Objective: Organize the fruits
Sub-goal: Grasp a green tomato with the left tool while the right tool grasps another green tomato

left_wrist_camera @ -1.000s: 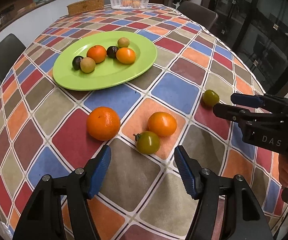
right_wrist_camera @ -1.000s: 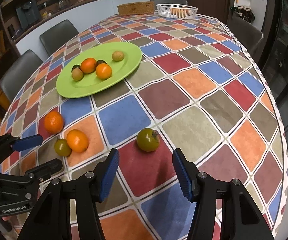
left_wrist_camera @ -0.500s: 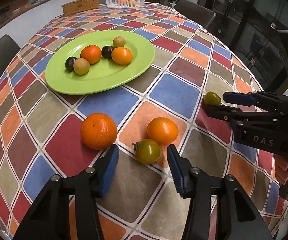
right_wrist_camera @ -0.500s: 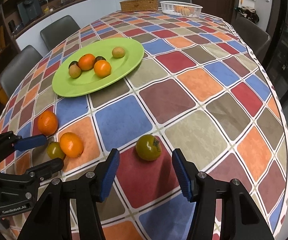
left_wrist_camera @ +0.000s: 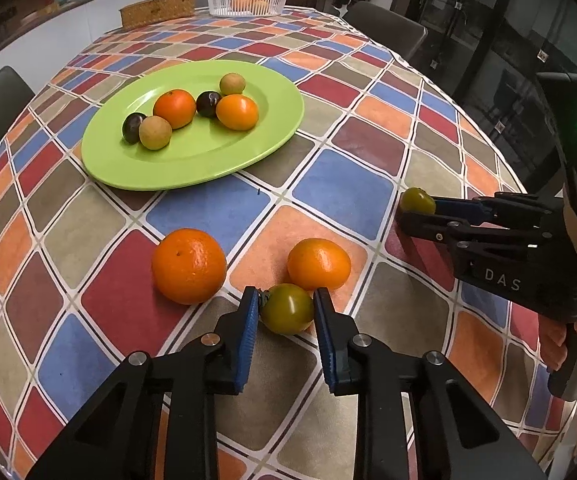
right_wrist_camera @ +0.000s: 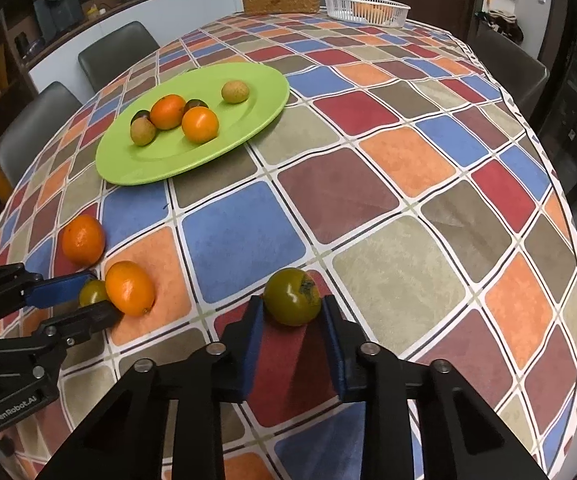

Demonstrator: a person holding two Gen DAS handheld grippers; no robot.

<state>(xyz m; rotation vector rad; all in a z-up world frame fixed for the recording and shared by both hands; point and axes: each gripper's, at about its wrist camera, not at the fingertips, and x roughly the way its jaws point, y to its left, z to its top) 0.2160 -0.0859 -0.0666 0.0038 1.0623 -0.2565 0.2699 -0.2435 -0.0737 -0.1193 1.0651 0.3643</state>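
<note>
My left gripper is shut on a small green tomato that rests on the checked tablecloth. A mandarin touches that tomato from behind, and a larger orange lies to its left. My right gripper is shut on a second green tomato, also on the cloth. Each gripper shows in the other's view: the right gripper at the right, the left gripper at the lower left. Beyond them, the green plate holds two oranges, two dark plums and two pale round fruits.
A white basket with orange fruit and a wicker box stand at the table's far end. Dark chairs line the left side and far right. The table edge curves close on the right. A hand grips the right tool.
Both grippers have come forward over their green tomatoes and closed on them; a second ago the jaws stood wide and short of the fruit. The other fruit has not moved.
</note>
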